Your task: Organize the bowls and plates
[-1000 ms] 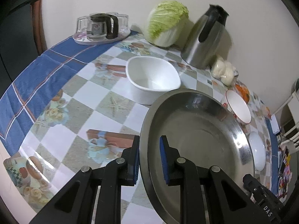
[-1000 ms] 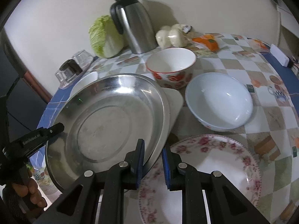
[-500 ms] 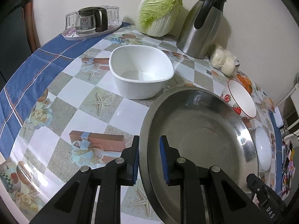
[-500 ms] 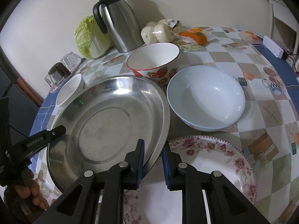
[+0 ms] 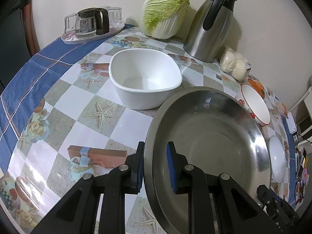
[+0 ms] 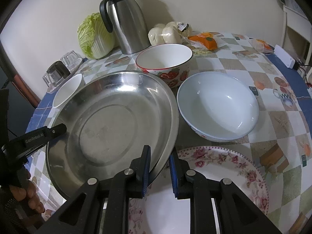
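between the jaws of the left gripper (image 5: 155, 167) sits the near rim of the steel pan (image 5: 210, 136), pinched; the right gripper (image 6: 159, 170) clamps its opposite rim. beyond the left jaws stands a white square bowl (image 5: 145, 80); beneath the right jaws lies a floral plate (image 6: 224, 171).
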Tool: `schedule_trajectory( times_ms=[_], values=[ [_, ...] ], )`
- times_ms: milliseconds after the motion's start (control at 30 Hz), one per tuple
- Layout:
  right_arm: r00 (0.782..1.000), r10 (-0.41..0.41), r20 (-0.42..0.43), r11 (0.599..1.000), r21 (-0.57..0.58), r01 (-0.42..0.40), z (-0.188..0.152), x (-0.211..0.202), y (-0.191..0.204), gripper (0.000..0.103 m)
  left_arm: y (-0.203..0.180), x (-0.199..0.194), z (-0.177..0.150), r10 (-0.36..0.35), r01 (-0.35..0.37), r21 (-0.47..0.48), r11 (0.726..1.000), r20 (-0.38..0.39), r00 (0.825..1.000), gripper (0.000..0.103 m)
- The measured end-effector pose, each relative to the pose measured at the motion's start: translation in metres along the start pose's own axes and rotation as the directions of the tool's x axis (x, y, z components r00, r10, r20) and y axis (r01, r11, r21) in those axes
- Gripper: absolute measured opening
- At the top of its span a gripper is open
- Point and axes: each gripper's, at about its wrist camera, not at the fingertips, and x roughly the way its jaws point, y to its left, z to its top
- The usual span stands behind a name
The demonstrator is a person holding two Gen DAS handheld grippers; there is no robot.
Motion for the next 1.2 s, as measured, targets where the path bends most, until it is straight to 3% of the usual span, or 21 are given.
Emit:
schedule_trajectory(
  times_ms=[533,767,833,900,1067,1200],
  values=[
    [1.000,-0.007,-0.005,1.000,-0.012,0.007,0.001,0.003,0.003,0.023,0.003,0.005,0.002,-0.020,0.019,-0.016,1.000,-0.036,0.999,0.024],
    [1.000,-0.012,-0.008,1.000,-0.013,0.012,0.002,0.000,0.001,0.025,0.011,-0.004,0.004,-0.015,0.012,-0.051,0.999,-0.047,0.999,0.043],
    [0.999,-0.032,0.001,0.999,-0.030,0.032,0.002,-0.004,0.003,0.028,0.012,-0.011,0.005,-0.016,0.014,-0.055,0.998,-0.033,0.999,0.047],
    [0.999,-0.039,0.012,0.999,-0.031,0.039,0.003,-0.009,0.003,0.038,0.011,-0.016,0.005,-0.015,0.014,-0.050,0.999,-0.023,1.000,0.051],
    [0.998,-0.036,0.046,0.999,-0.028,0.038,0.005,-0.021,0.002,0.041,0.005,-0.025,0.003,-0.005,0.005,-0.029,1.000,-0.014,1.000,0.059],
    [0.997,-0.040,0.067,0.998,-0.037,0.042,0.006,-0.026,0.004,0.064,0.000,-0.026,0.000,0.060,-0.060,0.003,0.998,-0.024,0.998,0.074]
  ],
)
